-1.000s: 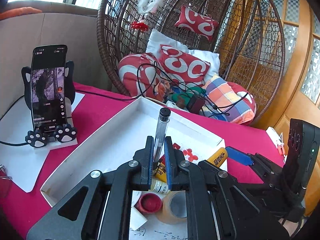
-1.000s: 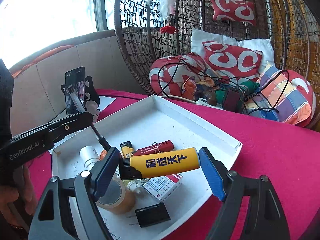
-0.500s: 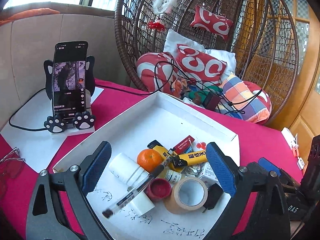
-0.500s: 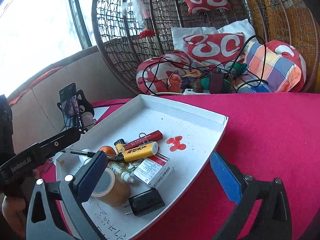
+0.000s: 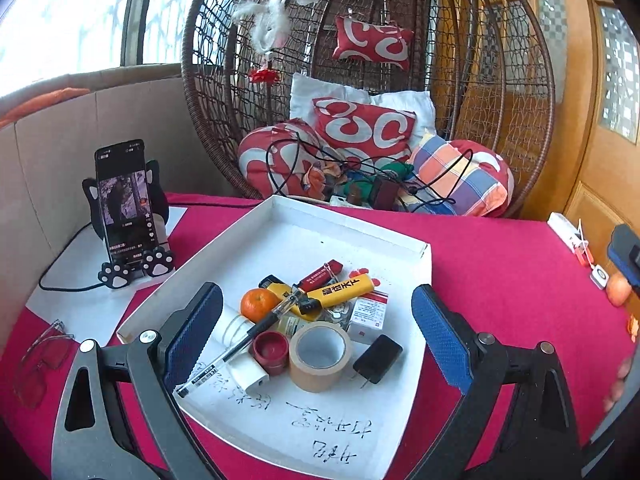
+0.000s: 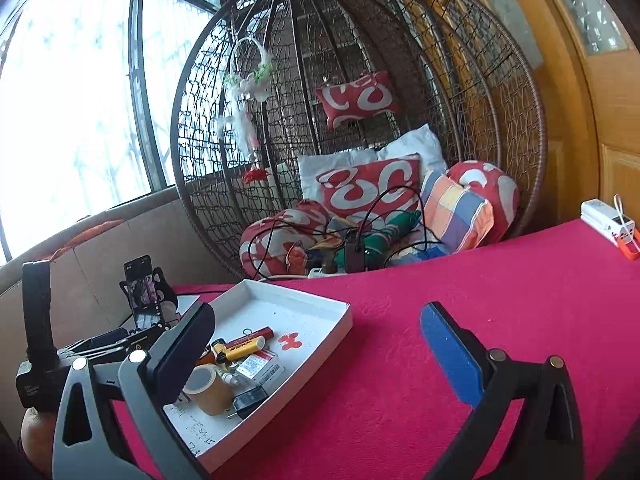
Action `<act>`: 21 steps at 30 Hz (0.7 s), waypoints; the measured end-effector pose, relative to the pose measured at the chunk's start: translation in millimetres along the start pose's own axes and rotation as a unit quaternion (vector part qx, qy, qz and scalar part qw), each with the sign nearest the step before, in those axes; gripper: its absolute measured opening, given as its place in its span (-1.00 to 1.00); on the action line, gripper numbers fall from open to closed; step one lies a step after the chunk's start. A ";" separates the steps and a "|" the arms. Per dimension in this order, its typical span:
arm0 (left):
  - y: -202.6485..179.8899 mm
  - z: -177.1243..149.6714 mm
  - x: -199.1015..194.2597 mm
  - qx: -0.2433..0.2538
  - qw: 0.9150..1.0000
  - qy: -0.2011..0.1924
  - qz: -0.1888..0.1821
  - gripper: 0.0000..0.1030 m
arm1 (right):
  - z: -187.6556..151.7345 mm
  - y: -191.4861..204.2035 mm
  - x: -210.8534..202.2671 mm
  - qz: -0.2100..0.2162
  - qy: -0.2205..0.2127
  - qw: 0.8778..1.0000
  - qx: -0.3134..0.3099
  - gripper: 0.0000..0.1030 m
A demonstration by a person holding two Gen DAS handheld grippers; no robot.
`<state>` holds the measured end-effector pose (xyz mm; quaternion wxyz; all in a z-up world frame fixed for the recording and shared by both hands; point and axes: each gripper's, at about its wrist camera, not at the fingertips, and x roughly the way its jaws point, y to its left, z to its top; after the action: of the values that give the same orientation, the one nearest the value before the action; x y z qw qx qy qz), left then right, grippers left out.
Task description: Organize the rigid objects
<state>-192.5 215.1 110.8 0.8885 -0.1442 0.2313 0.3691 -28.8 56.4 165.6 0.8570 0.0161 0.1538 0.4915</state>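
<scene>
Tray (image 5: 424, 264), white, sits on the red counter (image 5: 500, 264) and holds the collected items in one cluster near its front. Pen (image 5: 240, 346) lies diagonally across a white roll, tip toward the orange (image 5: 258, 304). Yellow lighter (image 5: 344, 290) rests on a second lighter beside a red one. Tape (image 5: 320, 354), red cap (image 5: 271, 350), black charger (image 5: 378, 358) and small box (image 5: 368, 314) lie close together. Left gripper (image 5: 316, 334) fingers are released, spread wide above the tray, grasping nothing. Right gripper (image 6: 320, 344) fingers are likewise released and empty, over the counter just right of the tray.
</scene>
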 end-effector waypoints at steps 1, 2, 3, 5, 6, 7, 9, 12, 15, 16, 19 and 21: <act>-5.1 1.1 -4.8 0.010 1.000 -0.005 0.005 0.87 | 4.5 -1.4 -8.2 -0.002 -0.012 1.000 -0.005 1.00; -10.6 1.8 -10.3 0.017 1.000 -0.011 0.012 0.87 | 8.0 -1.9 -16.4 -0.008 -0.024 1.000 -0.012 1.00; -15.2 2.2 -16.2 0.022 0.999 -0.017 0.023 0.87 | 10.4 -2.7 -25.4 -0.018 -0.037 0.999 -0.019 1.00; -23.4 3.6 -28.2 0.028 0.998 -0.029 0.044 0.87 | 12.7 -3.3 -39.5 -0.046 -0.060 0.997 -0.027 1.00; -27.2 4.2 -33.6 0.030 0.998 -0.031 0.046 0.87 | 12.7 -4.4 -45.3 -0.059 -0.069 0.996 -0.026 1.00; -29.7 4.8 -38.4 0.032 0.998 -0.032 0.036 0.87 | 12.2 -6.3 -50.5 -0.069 -0.076 0.994 -0.022 1.00; -34.1 6.1 -44.0 0.033 0.999 -0.021 0.008 0.87 | 11.9 -9.8 -56.0 -0.072 -0.080 0.994 -0.017 1.00; -35.6 5.5 -48.4 0.027 1.000 -0.004 -0.010 0.87 | 10.0 -13.8 -53.6 -0.069 -0.062 0.996 -0.014 1.00; -36.2 2.7 -53.7 0.015 1.000 -0.005 0.025 0.87 | 4.6 -18.2 -60.4 -0.058 -0.068 0.996 0.000 1.00; -37.5 0.8 -56.1 0.014 0.999 -0.008 0.041 0.87 | 1.7 -19.4 -64.8 -0.054 -0.073 0.996 0.009 1.00; -41.3 -9.1 -65.2 0.016 0.997 -0.017 0.071 0.87 | -6.1 -20.5 -71.9 -0.048 -0.075 0.996 0.025 1.00; -43.7 -13.9 -68.5 0.013 0.999 -0.010 0.042 0.87 | -12.4 -18.9 -75.0 -0.050 -0.070 0.996 0.024 1.00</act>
<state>-207.7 138.8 138.2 0.8763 -0.1193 0.2330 0.4045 -51.7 -18.4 169.0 0.8885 0.0633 0.1057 0.4421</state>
